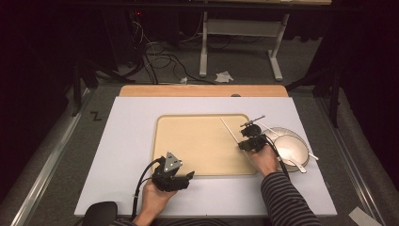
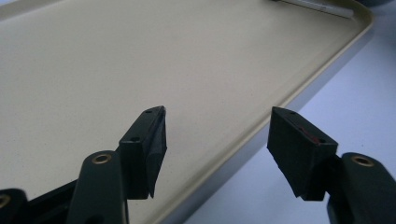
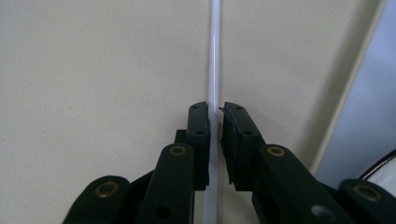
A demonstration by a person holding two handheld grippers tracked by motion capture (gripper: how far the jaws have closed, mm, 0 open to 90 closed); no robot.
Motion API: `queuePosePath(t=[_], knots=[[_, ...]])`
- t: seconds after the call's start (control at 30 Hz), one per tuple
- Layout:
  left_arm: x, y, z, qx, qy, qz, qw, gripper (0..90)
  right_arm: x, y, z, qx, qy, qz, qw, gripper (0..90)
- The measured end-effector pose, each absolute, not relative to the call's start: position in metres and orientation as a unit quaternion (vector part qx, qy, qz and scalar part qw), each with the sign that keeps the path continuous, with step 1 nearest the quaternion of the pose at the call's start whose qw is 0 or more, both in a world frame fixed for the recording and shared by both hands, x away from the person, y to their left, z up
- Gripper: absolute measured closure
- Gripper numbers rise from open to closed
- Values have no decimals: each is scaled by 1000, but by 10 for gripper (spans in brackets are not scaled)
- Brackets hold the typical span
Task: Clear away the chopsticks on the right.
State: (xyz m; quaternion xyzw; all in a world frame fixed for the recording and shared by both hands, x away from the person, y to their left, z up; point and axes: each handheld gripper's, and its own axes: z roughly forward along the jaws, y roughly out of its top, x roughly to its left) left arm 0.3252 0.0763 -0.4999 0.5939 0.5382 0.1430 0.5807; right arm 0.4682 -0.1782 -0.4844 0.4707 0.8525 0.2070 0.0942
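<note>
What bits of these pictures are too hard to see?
- White stick: its near end is hidden between the right claw jaws in the right gripper view.
- Bowl: its contents look too small in the high view, and the right hand partly covers it.
- Tray: cut off by the picture edges in the left gripper view.

Lab or recording studio, not home. Dark curtained surroundings beyond surface (image 1: 127,141), well past both claws. Tangle of cables (image 1: 157,59) on grey carpeted floor (image 1: 244,61) far ahead of left claw (image 1: 181,178), red indicator light (image 1: 138,13) above them. White metal frame legs (image 1: 203,47) of another bench far ahead of right claw (image 1: 248,136). Crumpled paper scrap (image 1: 224,76) on floor. Metal rail (image 1: 44,165) left of left claw.
</note>
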Motion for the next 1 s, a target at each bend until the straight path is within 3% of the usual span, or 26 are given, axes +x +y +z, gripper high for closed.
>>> queuePosePath(t=[0.2, 0.43, 1.0], knots=[[325, 76, -500, 595, 538, 143, 580, 378, 470, -179, -484, 478, 848, 202, 106, 698], [325, 76, -501, 595, 539, 143, 579, 378, 472, -181, -484, 486, 844, 200, 109, 640], [326, 75, -501, 597, 538, 145, 577, 377, 462, -190, -467, 468, 844, 231, 123, 626]])
